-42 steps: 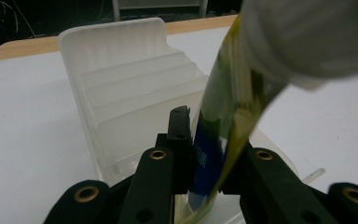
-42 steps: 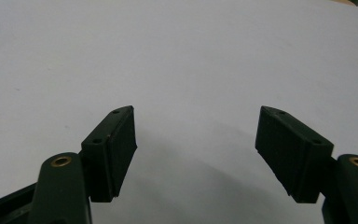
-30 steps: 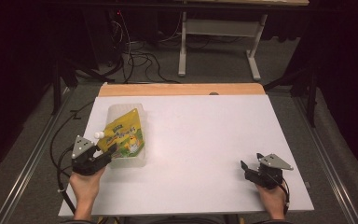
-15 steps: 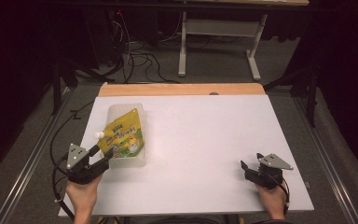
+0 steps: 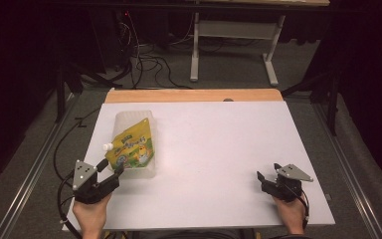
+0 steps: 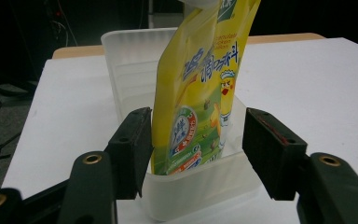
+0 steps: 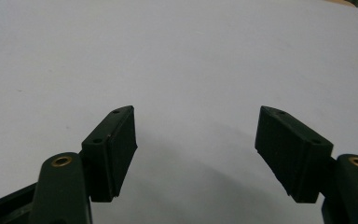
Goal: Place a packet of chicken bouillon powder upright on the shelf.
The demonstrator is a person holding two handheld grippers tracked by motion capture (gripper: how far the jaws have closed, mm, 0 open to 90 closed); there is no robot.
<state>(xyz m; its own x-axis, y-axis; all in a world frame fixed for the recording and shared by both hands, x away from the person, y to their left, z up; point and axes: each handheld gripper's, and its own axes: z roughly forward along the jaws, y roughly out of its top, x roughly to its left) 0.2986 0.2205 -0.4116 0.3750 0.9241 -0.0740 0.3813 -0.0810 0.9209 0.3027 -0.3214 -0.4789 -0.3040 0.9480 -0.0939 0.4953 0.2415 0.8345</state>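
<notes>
My left gripper (image 5: 110, 168) sits at the table's (image 5: 219, 149) 8 o'clock corner; its jaws have just been opening and now stand spread, with the near end of the translucent bin (image 6: 135, 74) and the yellow spouted pouch (image 6: 200, 93) between the pads, neither pad pressing. The pouch leans in the bin, spout (image 5: 108, 147) toward 9 o'clock. Judgement: back straight out toward 6 o'clock without clipping the bin rim; right gripper (image 5: 266, 178) idles spread at 4 o'clock.

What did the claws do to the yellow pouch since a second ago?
The left claw opened its jaws, let go of the yellow pouch and backed off toward the table's near edge. The pouch stayed lying on the clear tub. The right claw kept still, open on the white table.
</notes>
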